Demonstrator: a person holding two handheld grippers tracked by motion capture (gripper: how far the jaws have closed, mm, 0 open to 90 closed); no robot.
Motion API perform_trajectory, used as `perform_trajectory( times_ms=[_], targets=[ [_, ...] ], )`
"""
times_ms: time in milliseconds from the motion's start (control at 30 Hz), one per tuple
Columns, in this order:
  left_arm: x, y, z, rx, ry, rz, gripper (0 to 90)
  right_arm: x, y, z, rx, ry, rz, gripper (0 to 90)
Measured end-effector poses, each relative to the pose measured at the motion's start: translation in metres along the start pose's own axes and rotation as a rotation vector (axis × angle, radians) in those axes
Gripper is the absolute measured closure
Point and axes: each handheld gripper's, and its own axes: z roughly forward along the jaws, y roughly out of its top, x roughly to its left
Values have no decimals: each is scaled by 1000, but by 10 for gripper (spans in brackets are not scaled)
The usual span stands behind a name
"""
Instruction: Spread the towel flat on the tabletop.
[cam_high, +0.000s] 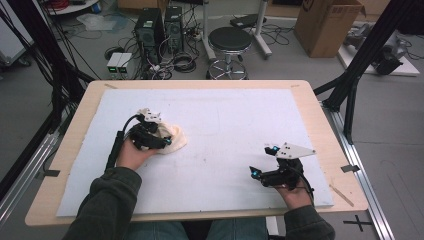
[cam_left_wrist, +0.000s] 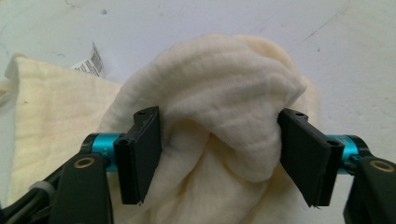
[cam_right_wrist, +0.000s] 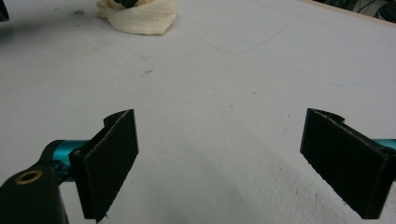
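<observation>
A cream cloth (cam_high: 176, 138) lies bunched on the left part of the white foam sheet (cam_high: 230, 120). My left gripper (cam_high: 164, 139) reaches into it from the near side. In the left gripper view a rounded fold of the cloth (cam_left_wrist: 224, 88) fills the gap of the left gripper (cam_left_wrist: 219, 149). The jaws stand wide, and the fabric brushes both pads without being squeezed. A barcode tag (cam_left_wrist: 91, 60) sticks out at the cloth's far left. My right gripper (cam_high: 261, 161) rests at the sheet's near right, open over bare foam (cam_right_wrist: 219, 158). From there the cloth (cam_right_wrist: 140, 16) shows far off.
The foam sheet covers most of a wooden table (cam_high: 320, 115). Beyond the far edge the floor holds a black stool (cam_high: 229, 45), computer towers (cam_high: 157, 27) with tangled cables, and a cardboard box (cam_high: 327, 25). Black frame posts (cam_high: 360, 65) stand at the right.
</observation>
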Motion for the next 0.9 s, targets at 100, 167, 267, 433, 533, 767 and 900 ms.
perform_trajectory(
  times_ms=[100, 167, 267, 433, 533, 767, 900],
  targets=[
    [0, -2, 6, 24, 5, 3, 399, 0, 0, 0, 2, 0, 3, 107],
    [0, -3, 9, 36, 13, 14, 427, 0, 0, 0, 1, 0, -1, 107],
    [-1, -4, 13, 47, 31, 30, 492, 0, 0, -1, 0, -3, 2, 107],
    [0, -4, 14, 43, 51, 32, 592, -1, 0, -1, -2, -4, 0, 107],
    [-2, -4, 15, 40, 75, 37, 649, -1, 0, -1, 1, -2, 4, 107],
    [-7, -3, 14, 45, 112, 73, 710, -1, 1, 0, -3, -6, -9, 107],
    [-6, -3, 11, 35, 100, 63, 722, -2, 0, -1, -1, -4, 1, 107]
  ],
)
